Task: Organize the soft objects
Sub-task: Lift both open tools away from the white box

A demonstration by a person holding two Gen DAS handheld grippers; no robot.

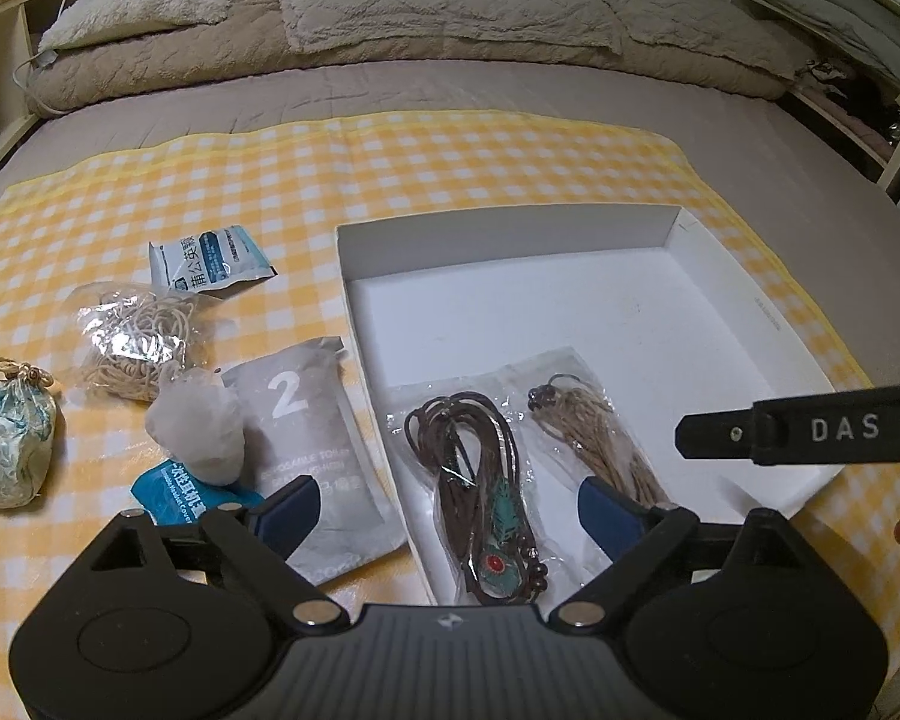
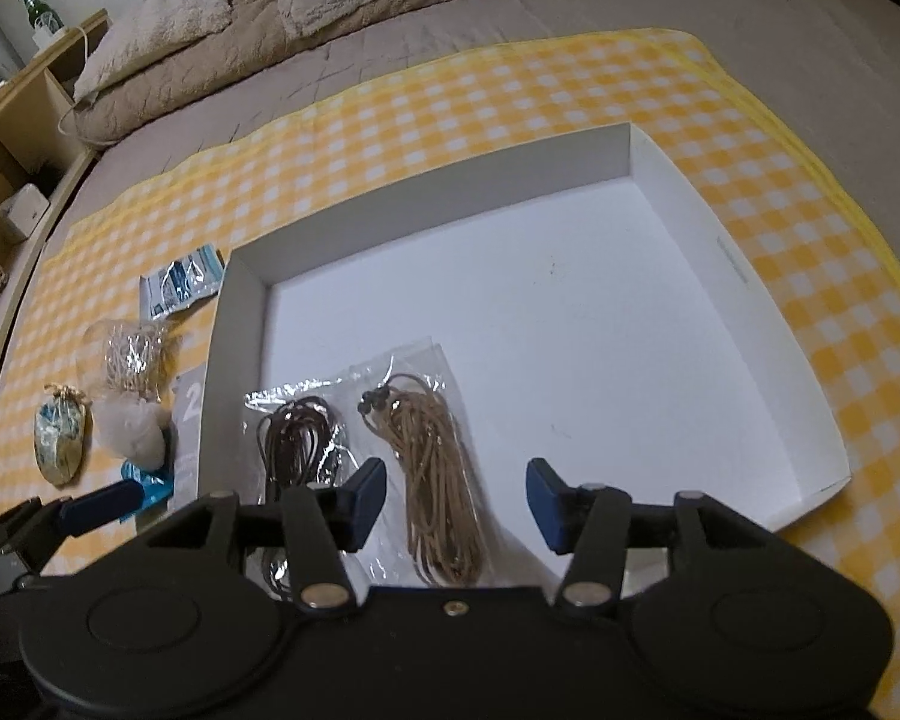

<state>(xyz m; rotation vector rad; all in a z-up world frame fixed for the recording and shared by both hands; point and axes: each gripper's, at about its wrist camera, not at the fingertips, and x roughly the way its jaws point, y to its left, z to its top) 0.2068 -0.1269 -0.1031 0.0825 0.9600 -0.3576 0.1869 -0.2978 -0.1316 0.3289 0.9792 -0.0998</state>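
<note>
A shallow white box (image 1: pixel 510 228) (image 2: pixel 420 204) lies on the yellow checked cloth. Inside it at the near left are two clear bags: one with brown cord and a turquoise pendant (image 1: pixel 480 480) (image 2: pixel 294 444), one with tan cord (image 1: pixel 606 438) (image 2: pixel 438 480). My left gripper (image 1: pixel 450 510) is open, its pads wide on either side of the brown-cord bag without touching it. My right gripper (image 2: pixel 456 495) is open above the tan-cord bag, which lies loose on the box floor. Left of the box lie a grey pouch marked 2 (image 1: pixel 306 420), a white soft lump (image 1: pixel 201 432) and a brocade pouch (image 1: pixel 12 444).
Also on the cloth (image 1: pixel 450 156) are a bag of cream cord (image 1: pixel 138 330), a blue-and-white sachet (image 1: pixel 210 261) and a blue packet (image 1: pixel 168 492). Pillows and a quilt (image 1: pixel 420 0) lie at the bed's far end. Shelves (image 2: pixel 18 180) flank the bed.
</note>
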